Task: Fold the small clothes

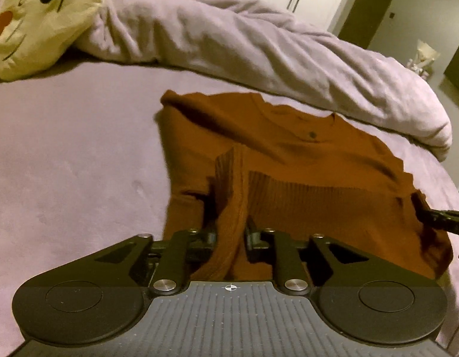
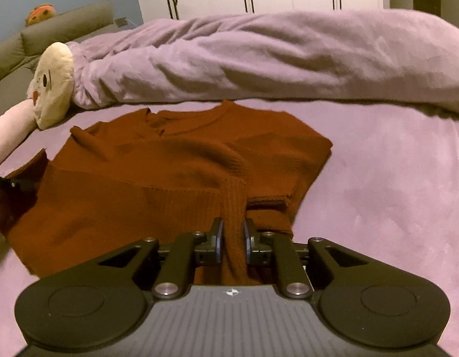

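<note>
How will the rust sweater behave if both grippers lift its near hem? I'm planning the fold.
The sweater looks like soft knit, already bunched between the right gripper and left gripper, so it will probably sag. The plush bedsheet may drag it.

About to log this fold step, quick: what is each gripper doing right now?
Left gripper: shut on the sweater hem.
Right gripper: shut on the sweater hem.

no legible txt, no labels or brand marks anywhere

Left gripper [image 1: 230,235] and right gripper [image 2: 232,238]: black linked arms, silver screws, round discs, grey ribbed base with crosshair mark.
</note>
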